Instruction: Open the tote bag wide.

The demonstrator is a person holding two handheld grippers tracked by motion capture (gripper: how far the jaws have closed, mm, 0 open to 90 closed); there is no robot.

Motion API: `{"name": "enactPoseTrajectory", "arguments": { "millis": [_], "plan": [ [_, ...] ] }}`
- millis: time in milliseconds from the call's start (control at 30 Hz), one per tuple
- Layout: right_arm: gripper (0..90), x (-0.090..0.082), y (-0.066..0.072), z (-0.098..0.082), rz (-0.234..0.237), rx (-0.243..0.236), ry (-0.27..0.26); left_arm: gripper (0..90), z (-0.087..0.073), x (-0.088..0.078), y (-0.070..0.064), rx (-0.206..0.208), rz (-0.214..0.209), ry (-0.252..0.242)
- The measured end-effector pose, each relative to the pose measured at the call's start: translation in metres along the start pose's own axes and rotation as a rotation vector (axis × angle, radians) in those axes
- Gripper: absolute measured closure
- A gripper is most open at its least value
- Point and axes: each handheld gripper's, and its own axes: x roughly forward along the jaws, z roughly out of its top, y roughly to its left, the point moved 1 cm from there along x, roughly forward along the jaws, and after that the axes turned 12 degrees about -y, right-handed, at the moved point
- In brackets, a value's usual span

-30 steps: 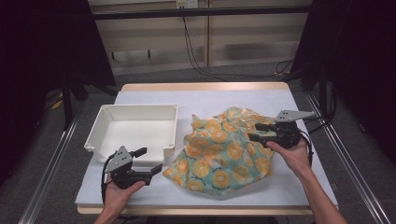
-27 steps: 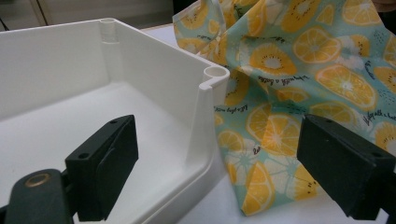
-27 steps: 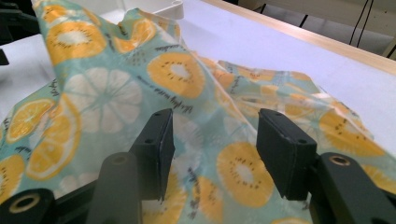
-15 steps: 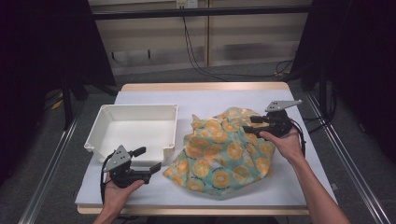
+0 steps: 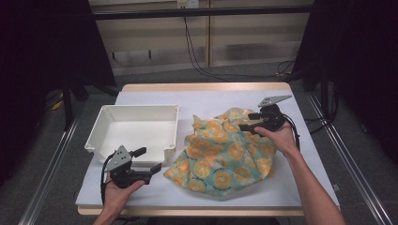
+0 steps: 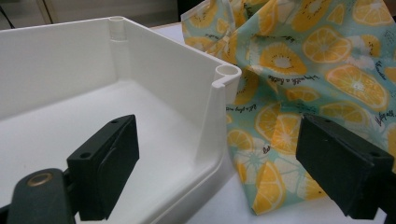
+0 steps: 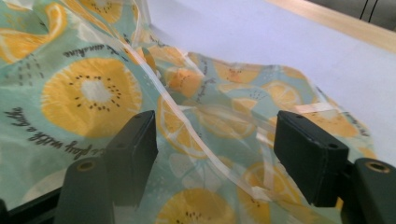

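Two grippers at work on one bench (image 5: 281, 101). Far left: white tray (image 5: 109, 123), empty, probably waiting for the cloth. Next, left gripper (image 5: 149, 160) low at the tray's near right corner, jaws wide apart, nothing between them, aimed at the cloth's near edge, likely ready to catch it. Centre to right: orange-print cloth (image 5: 225, 159), crumpled just beside the tray. Farthest right: right gripper (image 5: 249, 122) over the cloth's far edge, jaws just opened wide, straddling a seam fold (image 7: 187, 126) without pinching it.
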Motion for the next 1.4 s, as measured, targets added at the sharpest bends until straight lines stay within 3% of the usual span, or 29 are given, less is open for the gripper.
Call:
{"name": "enactPoseTrajectory", "arguments": {
  "millis": [200, 300, 433, 467, 567, 633, 733, 900, 933, 967, 1000, 1033, 1133, 1233, 1333, 1400],
  "plan": [
    [28.9, 0.013, -0.004, -0.006, -0.008, 0.004, 0.037, 13.3, 0.000, 0.000, 0.001, 0.006, -0.008, 0.004],
    [30.1, 0.017, -0.004, -0.009, 0.044, 0.038, 0.025, 13.3, 0.000, 0.000, 0.000, 0.003, -0.001, 0.001],
    [34.9, 0.016, 0.007, -0.005, 0.127, 0.032, 0.013, 13.3, -0.001, 0.001, 0.002, -0.002, -0.004, 0.006],
    [33.5, 0.018, 0.011, -0.006, 0.149, 0.030, 0.041, 13.3, -0.001, 0.001, 0.002, 0.001, -0.005, 0.008],
    [30.9, 0.023, 0.014, -0.010, 0.134, 0.019, 0.082, 13.3, 0.000, 0.001, 0.000, 0.008, -0.003, 0.012],
    [30.6, 0.027, 0.013, -0.016, 0.130, 0.042, 0.101, 13.3, 0.000, 0.001, 0.000, 0.015, -0.010, 0.007],
    [36.9, 0.032, 0.012, -0.021, 0.137, 0.063, 0.119, 13.3, -0.001, 0.001, 0.000, 0.007, 0.000, 0.013],
    [59.2, 0.039, 0.011, -0.025, 0.144, 0.087, 0.155, 13.3, -0.001, 0.002, 0.001, 0.001, -0.017, 0.002],
    [67.6, 0.042, 0.012, -0.028, 0.122, 0.069, 0.198, 13.3, -0.001, 0.001, 0.001, 0.004, -0.011, 0.004],
    [67.6, 0.042, 0.012, -0.028, 0.122, 0.069, 0.198, 13.3, -0.001, 0.001, 0.001, 0.003, -0.016, 0.004],
    [75.7, 0.045, 0.013, -0.031, 0.124, 0.066, 0.215, 13.3, -0.001, 0.001, 0.001, 0.007, -0.003, 0.012],
    [75.7, 0.045, 0.013, -0.031, 0.124, 0.066, 0.215, 13.3, 0.000, 0.001, 0.001, 0.008, -0.004, 0.012],
    [88.0, 0.049, 0.014, -0.033, 0.137, 0.062, 0.223, 13.3, 0.000, 0.001, 0.001, 0.015, -0.003, 0.014],
    [90.0, 0.051, 0.015, -0.034, 0.134, 0.074, 0.222, 13.3, 0.000, 0.000, 0.001, 0.013, -0.002, 0.009],
    [90.0, 0.047, 0.013, -0.031, 0.129, 0.089, 0.192, 13.3, -0.001, 0.001, 0.002, 0.002, -0.011, -0.003],
    [90.0, 0.042, 0.014, -0.027, 0.128, 0.094, 0.170, 13.3, 0.000, 0.000, 0.001, 0.002, 0.004, -0.001]
  ]
}}
